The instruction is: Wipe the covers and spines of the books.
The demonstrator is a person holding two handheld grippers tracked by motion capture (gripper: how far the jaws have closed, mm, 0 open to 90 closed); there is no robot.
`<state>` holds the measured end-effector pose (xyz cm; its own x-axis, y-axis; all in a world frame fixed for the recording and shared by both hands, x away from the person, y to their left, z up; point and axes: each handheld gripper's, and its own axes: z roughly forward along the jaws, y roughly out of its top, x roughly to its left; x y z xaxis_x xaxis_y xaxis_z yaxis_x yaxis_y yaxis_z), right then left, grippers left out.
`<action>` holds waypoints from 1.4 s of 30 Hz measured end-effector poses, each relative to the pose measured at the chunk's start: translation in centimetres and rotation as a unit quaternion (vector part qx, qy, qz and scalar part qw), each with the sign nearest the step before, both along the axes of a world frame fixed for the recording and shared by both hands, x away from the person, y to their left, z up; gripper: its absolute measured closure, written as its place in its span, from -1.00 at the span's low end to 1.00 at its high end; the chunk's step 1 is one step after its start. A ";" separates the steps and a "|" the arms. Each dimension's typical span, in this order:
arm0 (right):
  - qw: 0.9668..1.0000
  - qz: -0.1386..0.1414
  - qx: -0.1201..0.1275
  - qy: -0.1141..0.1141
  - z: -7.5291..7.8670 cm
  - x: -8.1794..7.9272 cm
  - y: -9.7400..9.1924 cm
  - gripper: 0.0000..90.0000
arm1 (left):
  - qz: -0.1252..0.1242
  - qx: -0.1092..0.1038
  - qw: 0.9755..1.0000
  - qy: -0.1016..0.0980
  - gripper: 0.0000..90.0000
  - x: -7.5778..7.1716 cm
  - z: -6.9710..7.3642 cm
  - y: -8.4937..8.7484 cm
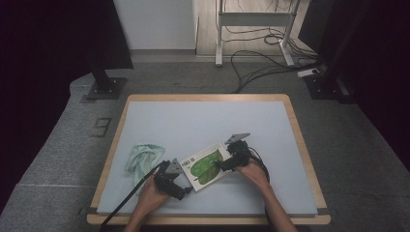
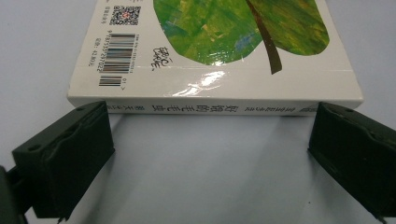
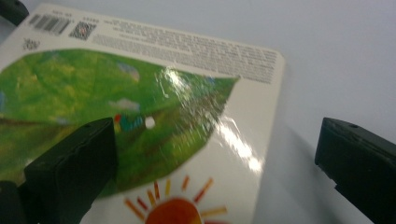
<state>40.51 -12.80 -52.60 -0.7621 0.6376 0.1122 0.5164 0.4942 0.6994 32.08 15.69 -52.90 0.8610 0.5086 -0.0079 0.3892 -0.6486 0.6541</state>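
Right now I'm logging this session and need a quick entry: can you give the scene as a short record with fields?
surface: pale blue mat on a wood-edged table
book: lies flat, back cover up, green leaf picture, barcode
cloth: pale green, crumpled, left of the book, apart from it
left claw: open, jaws facing the book's spine edge
right claw: open, one jaw over the cover, the other beyond its edge

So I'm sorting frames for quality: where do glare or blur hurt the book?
Left gripper view: book sharp, glare streak near the spine. Right gripper view: cover soft, with bright glare patches. High view: dim surroundings, book small but readable.
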 end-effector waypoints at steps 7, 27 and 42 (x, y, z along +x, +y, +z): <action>1.000 0.013 0.021 0.019 -0.2 1.0 1.4 -1.00 | 0.000 0.000 1.000 0.000 -1.00 0.0 0.0 0.0; 0.997 -0.009 0.061 0.039 1.9 0.2 1.0 -1.00 | 0.001 0.000 1.000 0.000 -1.00 0.0 0.0 0.0; 0.995 0.016 0.074 0.060 2.6 -2.0 0.5 -0.97 | 0.001 -0.001 1.000 0.000 -1.00 0.0 0.0 0.0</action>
